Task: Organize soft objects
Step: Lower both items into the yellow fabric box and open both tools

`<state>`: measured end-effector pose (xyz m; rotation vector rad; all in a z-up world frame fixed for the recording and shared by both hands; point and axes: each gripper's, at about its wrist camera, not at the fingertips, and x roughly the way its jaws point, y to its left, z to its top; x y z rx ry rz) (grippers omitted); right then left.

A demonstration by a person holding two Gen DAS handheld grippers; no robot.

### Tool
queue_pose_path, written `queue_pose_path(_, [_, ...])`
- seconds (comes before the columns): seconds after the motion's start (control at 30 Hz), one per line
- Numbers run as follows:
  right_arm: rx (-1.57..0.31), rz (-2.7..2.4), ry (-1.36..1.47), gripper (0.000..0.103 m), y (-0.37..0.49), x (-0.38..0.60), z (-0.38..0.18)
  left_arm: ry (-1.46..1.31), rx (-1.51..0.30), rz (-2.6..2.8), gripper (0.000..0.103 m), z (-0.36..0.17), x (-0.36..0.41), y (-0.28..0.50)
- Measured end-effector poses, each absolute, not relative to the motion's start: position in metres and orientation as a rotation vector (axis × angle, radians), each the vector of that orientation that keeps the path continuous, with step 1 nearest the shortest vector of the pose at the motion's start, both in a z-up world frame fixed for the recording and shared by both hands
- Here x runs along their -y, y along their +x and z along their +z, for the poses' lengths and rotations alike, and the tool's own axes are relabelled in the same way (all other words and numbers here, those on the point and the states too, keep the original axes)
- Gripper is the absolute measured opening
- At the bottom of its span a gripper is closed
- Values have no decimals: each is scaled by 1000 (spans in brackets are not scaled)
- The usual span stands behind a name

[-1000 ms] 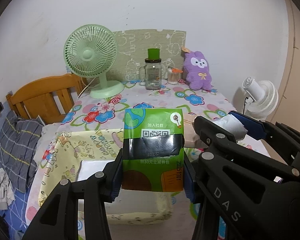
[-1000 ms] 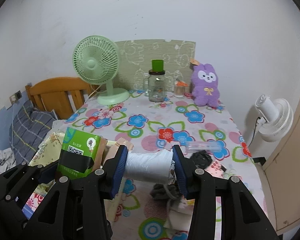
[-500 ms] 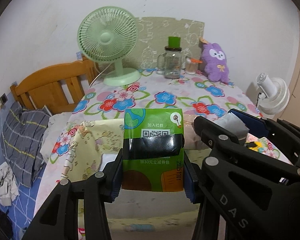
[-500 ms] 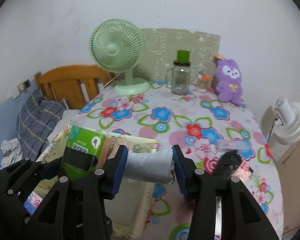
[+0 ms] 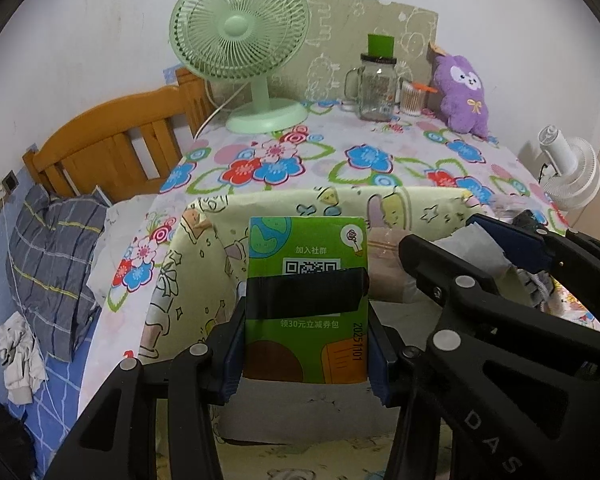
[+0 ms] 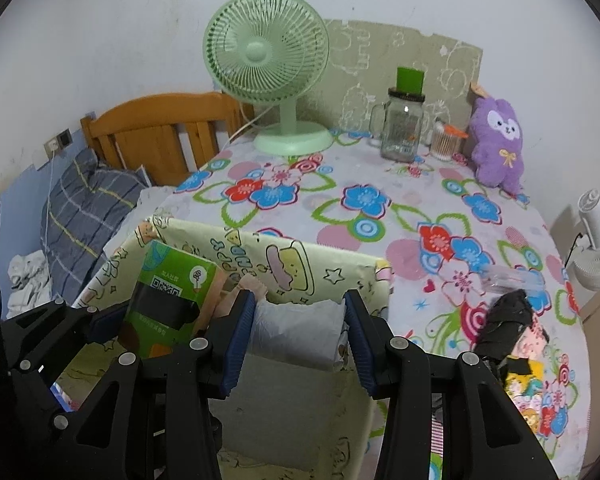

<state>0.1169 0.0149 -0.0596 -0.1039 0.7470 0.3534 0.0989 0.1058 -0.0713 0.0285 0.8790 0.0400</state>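
- White plaster wall and a floral oilcloth cover back the worktop [image 6: 380,208], with a wooden bed headboard [image 5: 112,148] off to the far left.
- Clamped between the blue pads of the left gripper [image 5: 306,344] is a green tissue pack [image 5: 308,300], flat and rectangular, glossy printed wrap with a black band across its middle; it stands upright over the open storage box [image 6: 300,264].
- Right gripper [image 6: 300,344] is clenched on a grey-white plastic bag roll [image 6: 296,336], soft, crinkled and cylindrical, held just beside the tissue pack on its right, above the same box.
- That box is square, soft-sided, its pale yellow fabric walls printed with cartoon figures; it sits at the near left of the worktop.
- Crumpled dark cloth [image 6: 508,320] lies on the worktop to the right of the box, near a small clear plastic case [image 6: 512,278].
- Along the far edge stand a mint-green plastic desk fan [image 6: 268,64], a glass handled jar [image 6: 404,128] with a green lid, and a fuzzy purple plush rabbit [image 6: 498,144].
- Grey plaid bedding [image 5: 48,256] lies rumpled on the bed at left.
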Motion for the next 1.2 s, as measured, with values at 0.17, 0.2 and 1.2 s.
queue_pose_path(0.17, [-770, 347, -107, 49, 123, -17, -67, 30, -891, 30, 53, -78, -107, 105])
queue_pose_path(0.2, [-770, 344, -111, 49, 124, -18, -67, 30, -891, 29, 53, -78, -107, 106])
queue_pose_path(1.2, [-735, 344, -97, 82, 110, -17, -48, -6, -843, -20, 86, -57, -104, 88])
